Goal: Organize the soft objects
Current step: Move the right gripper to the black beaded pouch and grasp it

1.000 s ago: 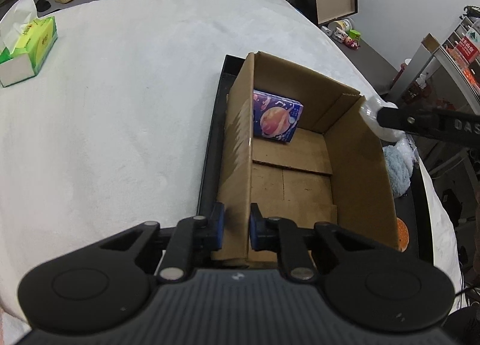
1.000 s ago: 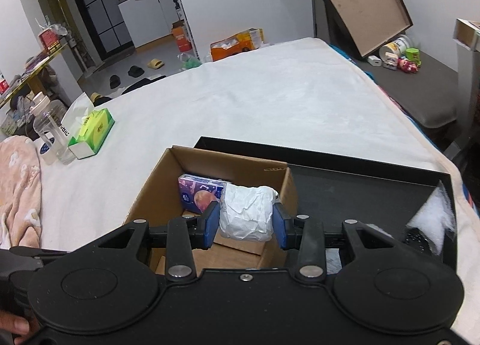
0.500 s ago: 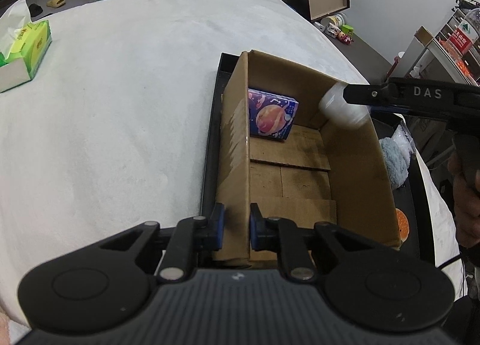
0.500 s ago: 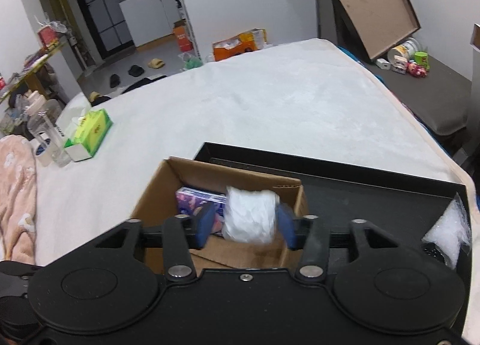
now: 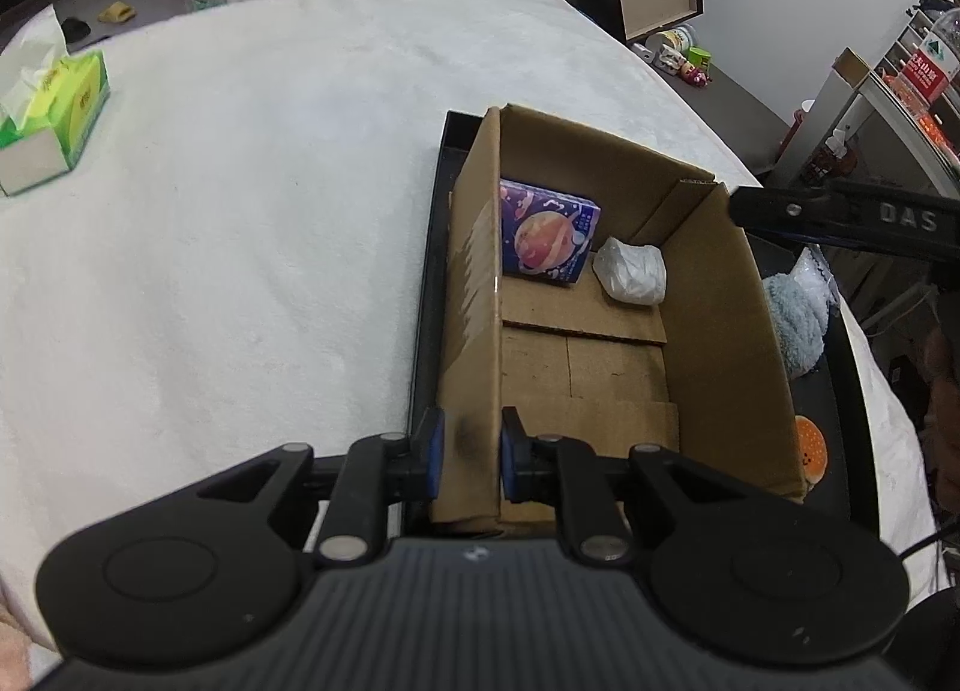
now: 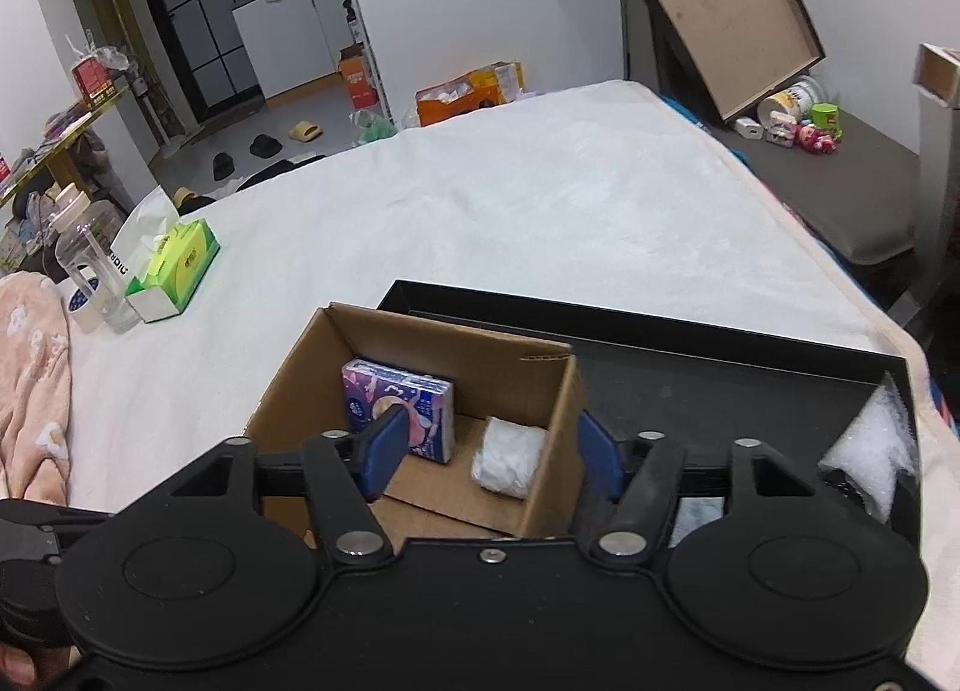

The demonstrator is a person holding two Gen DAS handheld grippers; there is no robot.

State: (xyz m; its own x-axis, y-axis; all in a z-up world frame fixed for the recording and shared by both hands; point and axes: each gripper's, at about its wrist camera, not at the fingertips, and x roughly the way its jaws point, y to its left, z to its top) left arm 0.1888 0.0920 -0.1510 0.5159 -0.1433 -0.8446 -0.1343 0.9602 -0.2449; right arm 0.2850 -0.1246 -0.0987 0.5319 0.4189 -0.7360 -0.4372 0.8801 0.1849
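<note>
An open cardboard box (image 5: 726, 343) stands in a black tray (image 5: 427, 295) on the white bed. Inside lie a purple tissue pack (image 5: 549, 232) and a white crumpled soft bundle (image 5: 631, 271); both also show in the right wrist view, the pack (image 6: 399, 409) and the bundle (image 6: 507, 455). My left gripper (image 5: 471, 451) is shut on the box's near left wall. My right gripper (image 6: 489, 445) is open and empty above the box's right side, and it shows in the left wrist view (image 5: 840, 214). A fluffy blue-grey soft thing (image 5: 795, 319) and an orange toy (image 5: 810, 448) lie in the tray right of the box.
A green tissue box (image 6: 174, 268) and a clear bottle (image 6: 90, 265) stand at the bed's far left, by a pink blanket (image 6: 30, 385). A white fluffy piece (image 6: 873, 445) lies in the tray's right corner. The bed edge runs along the right.
My right gripper carried the white bundle over the box, opened and let it go; the bundle now lies on the box floor beside the tissue pack. My left gripper kept its hold.
</note>
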